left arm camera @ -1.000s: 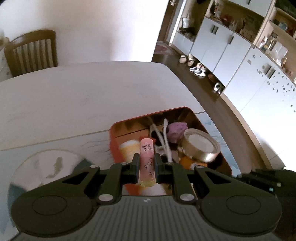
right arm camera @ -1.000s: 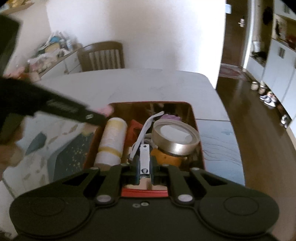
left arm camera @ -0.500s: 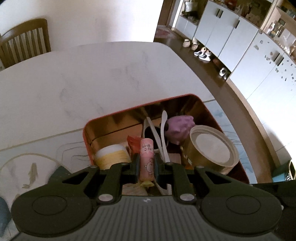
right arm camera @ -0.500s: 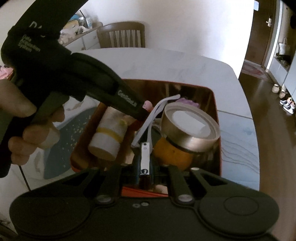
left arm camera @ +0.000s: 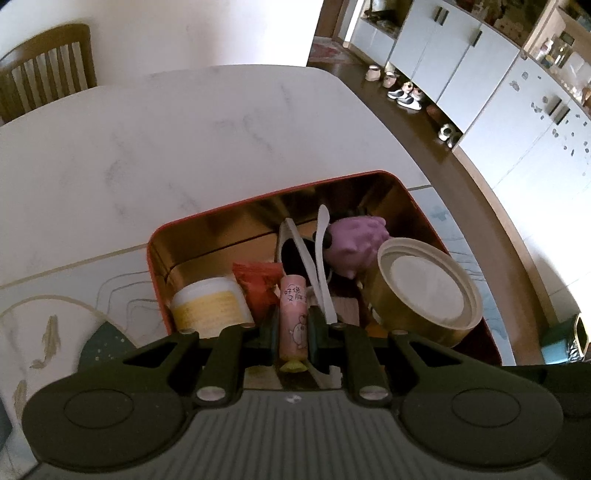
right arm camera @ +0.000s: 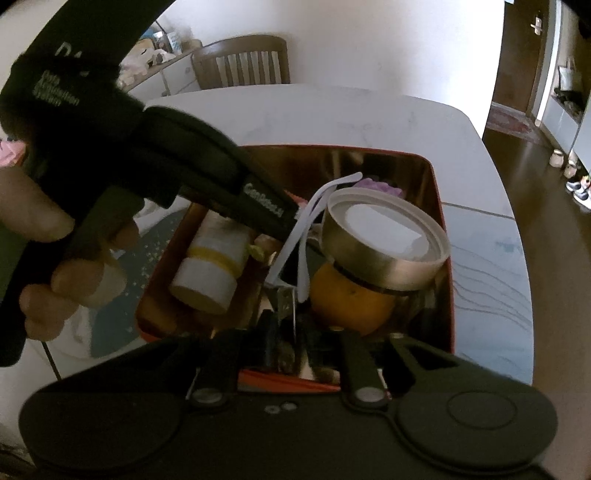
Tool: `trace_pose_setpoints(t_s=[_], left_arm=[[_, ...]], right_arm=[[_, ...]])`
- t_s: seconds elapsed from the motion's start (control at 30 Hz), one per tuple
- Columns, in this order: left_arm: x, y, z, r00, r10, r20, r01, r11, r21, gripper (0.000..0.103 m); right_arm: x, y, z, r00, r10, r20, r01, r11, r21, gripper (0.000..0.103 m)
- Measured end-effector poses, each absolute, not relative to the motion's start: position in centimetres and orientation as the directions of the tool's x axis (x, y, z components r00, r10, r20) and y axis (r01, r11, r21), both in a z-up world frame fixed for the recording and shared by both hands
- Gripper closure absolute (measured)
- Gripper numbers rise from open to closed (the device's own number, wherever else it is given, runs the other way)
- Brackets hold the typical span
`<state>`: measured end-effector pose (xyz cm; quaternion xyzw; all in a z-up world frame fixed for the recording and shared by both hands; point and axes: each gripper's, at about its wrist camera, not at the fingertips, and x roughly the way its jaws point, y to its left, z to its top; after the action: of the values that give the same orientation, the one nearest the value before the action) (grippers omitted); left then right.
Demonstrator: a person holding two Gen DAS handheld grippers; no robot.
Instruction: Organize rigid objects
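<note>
A white marble-veined table (left arm camera: 192, 147) is set before a plain white wall (left arm camera: 207, 33), with a slatted wooden chair (left arm camera: 44, 70) behind it. Dark wood flooring (left arm camera: 436, 147) is lined by pale cabinets (left arm camera: 509, 110), where shoes (left arm camera: 404, 96) are left.

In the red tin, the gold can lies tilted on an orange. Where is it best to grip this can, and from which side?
Probably grip the gold can across its round side wall, just below the white lid, coming from above on the open right side. The lid is wide and flat and offers no hold, and the can leans on the orange, so it may slip if pushed.
</note>
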<state>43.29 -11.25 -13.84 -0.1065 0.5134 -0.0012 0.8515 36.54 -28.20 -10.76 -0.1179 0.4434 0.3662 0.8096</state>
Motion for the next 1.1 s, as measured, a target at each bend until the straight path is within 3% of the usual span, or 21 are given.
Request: trace_pose_setpoints(t_s=[0.17,0.43,0.97,1.1], left_arm=[[42.5,-10.7,-13.3,0.483,-0.133,-0.866,-0.114,0.97,-0.213,0.088],[39.9,-10.2,-11.4,0.528,-0.144,-0.837,-0.084,0.972,-0.22,0.087],[32.6,-9.0,-6.2,0.651,-0.082,-0.754,0.002,0.994,-0.107,0.087],[30.7,-8.5,-5.1,0.673,-0.088,-0.735,0.018,0.995,-0.102,0.081]], right_arm=[[36.1,-28.9,-9.8,0.355,0.499,-0.791,-0.676,0.721,0.152,0.074],[35.5,-29.8,-8.5,0.4,0.502,-0.767,-0.626,0.761,0.172,0.066],[32.1,-30.1,-5.5,0.517,0.49,-0.702,-0.537,0.824,0.18,0.042],[30.9,-30.1,-4.7,0.545,0.495,-0.677,-0.521,0.832,0.189,0.036]])
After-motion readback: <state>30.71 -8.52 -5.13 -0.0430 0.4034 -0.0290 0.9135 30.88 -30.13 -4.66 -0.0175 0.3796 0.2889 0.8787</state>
